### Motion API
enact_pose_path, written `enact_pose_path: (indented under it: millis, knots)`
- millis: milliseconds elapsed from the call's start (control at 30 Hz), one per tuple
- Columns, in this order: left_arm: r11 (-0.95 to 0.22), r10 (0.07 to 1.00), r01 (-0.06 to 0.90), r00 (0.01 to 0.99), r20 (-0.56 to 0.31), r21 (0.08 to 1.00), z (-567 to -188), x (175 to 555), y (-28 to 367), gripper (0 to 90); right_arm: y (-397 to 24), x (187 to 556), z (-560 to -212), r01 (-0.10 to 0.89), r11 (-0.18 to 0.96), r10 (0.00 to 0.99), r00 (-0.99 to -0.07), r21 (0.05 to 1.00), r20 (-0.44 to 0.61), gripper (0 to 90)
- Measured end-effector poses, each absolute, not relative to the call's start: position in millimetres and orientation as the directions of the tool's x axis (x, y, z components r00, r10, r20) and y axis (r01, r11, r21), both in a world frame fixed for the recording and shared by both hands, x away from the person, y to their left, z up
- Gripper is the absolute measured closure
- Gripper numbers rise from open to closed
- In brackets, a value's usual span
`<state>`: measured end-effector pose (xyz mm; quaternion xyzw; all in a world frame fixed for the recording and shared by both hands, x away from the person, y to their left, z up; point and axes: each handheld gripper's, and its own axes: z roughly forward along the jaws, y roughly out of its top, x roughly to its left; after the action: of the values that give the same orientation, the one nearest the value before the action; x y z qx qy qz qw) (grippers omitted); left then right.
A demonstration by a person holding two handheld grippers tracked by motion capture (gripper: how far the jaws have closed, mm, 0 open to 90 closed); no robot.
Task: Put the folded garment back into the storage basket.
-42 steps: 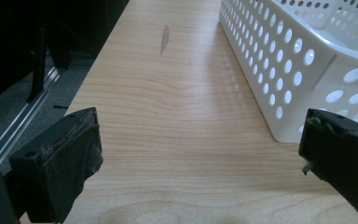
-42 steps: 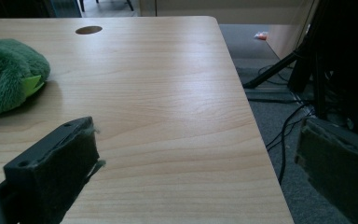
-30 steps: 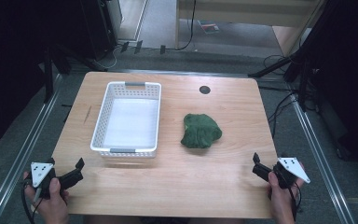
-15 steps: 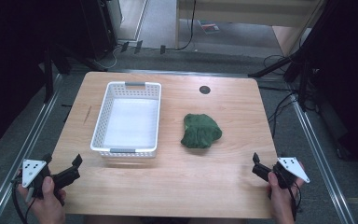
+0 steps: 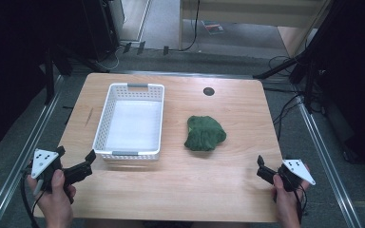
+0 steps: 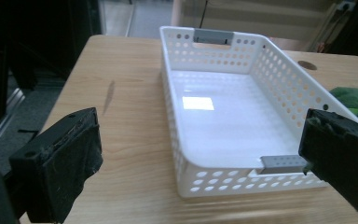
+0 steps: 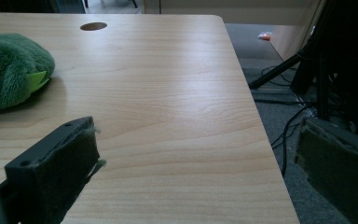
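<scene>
A white perforated basket (image 5: 103,128) with grey handles stands empty at the table's left middle; its near end (image 6: 223,184) is just ahead of my left jaws. A crumpled green fuzzy cloth (image 5: 204,134) lies right of the basket, and the same cloth (image 7: 7,74) sits at the far left of the right gripper view. My left gripper (image 5: 76,155) is held by a hand at the near left corner, open and empty, short of the basket's near corner. My right gripper (image 5: 260,167) hovers open and empty at the near right edge, apart from the cloth.
A round cable hole (image 5: 209,91) sits in the wooden table (image 5: 180,190) at the back. A dark streak (image 5: 90,116) marks the wood left of the basket. Metal rails (image 5: 323,152) run along both sides, with cables and stand legs (image 7: 284,70) on the floor to the right.
My left gripper swung out to the left, then came back right and a little forward toward the basket's near corner. The right gripper, cloth and basket have stayed put.
</scene>
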<state>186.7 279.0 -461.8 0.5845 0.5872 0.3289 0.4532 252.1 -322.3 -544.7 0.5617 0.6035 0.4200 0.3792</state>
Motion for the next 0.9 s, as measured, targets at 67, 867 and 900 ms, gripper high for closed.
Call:
enact_pose_path:
  millis: [67, 867, 900]
  knots:
    - [0.092, 0.984, 0.398, 0.107, -0.145, 0.913, -460, 193, 273, 0.2, -322, 252, -545, 0.361, 0.016, 0.996, -0.083, 0.932, 0.015, 0.0]
    - [0.039, 0.951, 0.431, 0.262, -0.166, 0.902, -441, 254, 179, 0.3, -323, 254, -545, 0.365, 0.015, 0.994, -0.106, 0.931, 0.025, 0.0]
    - [0.036, 0.948, 0.431, 0.269, -0.167, 0.901, -441, 256, 175, 0.3, -323, 254, -545, 0.364, 0.017, 0.994, -0.107, 0.931, 0.024, 0.0]
